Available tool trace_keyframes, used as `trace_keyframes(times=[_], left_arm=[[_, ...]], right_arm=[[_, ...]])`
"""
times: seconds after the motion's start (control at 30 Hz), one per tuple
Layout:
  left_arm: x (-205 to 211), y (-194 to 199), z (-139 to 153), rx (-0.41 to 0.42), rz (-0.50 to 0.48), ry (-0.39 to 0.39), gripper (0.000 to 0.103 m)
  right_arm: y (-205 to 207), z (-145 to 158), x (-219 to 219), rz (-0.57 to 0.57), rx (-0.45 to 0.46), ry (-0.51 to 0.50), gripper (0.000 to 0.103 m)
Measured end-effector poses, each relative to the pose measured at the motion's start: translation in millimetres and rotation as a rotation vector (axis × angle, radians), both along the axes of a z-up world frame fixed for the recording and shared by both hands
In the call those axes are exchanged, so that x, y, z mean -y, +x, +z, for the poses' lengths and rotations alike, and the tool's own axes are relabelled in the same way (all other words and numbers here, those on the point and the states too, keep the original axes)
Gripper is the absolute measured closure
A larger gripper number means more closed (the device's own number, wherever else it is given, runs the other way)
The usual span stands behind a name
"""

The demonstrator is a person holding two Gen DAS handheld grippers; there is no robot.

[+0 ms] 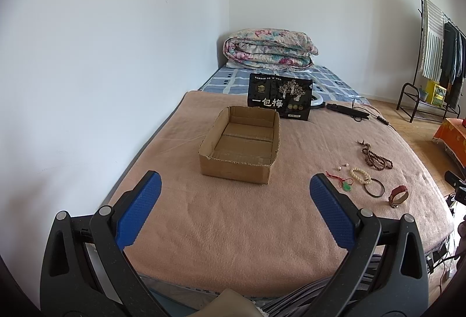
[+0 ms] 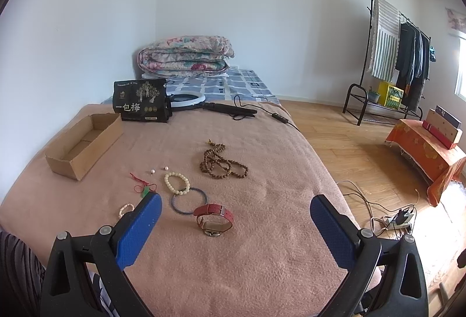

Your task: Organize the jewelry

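We see a pink blanket [image 2: 247,244] over the bed, wood floor [image 2: 349,142] at 3 o'clock. Jewelry [image 2: 224,162] lies at 11 o'clock, cardboard box [image 1: 241,142] beyond. Left gripper [image 1: 236,194] and right gripper [image 2: 236,215] both gape, holding nothing.

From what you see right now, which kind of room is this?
Most likely a bedroom: a bed under a pink blanket, a folded quilt at its far end, and a clothes rack by the wall.

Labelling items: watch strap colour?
Red strap on the watch, clearest in the right wrist view.
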State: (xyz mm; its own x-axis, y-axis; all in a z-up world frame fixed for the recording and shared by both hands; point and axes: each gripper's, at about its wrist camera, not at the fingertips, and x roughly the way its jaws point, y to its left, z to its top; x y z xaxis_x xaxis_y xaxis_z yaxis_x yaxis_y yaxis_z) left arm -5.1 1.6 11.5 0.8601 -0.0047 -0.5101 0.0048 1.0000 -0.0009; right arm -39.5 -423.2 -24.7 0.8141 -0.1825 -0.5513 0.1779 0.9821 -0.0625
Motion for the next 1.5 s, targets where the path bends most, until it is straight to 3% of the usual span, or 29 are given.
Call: trace_keyframes(times=[0.87,1.17,1.5], left_arm=[[0.7,-2.2,-2.2,-0.007,-0.007,-0.002,0.000],[15.4,6.9,-16.3,-0.033,-0.060,-0.002,0.000],[35.5,45.8,-30.2,-0.111,-0.232,-0.029,0.000]], right_arm=[[5.7,-3.4,0.8,0.017,-0.007,0.011,0.000],[16.5,-14.6,10.5,0.039,-0.036,0.036,0.000],[41.0,-36.4,30.1,0.179,-0.083,0.089,0.000]])
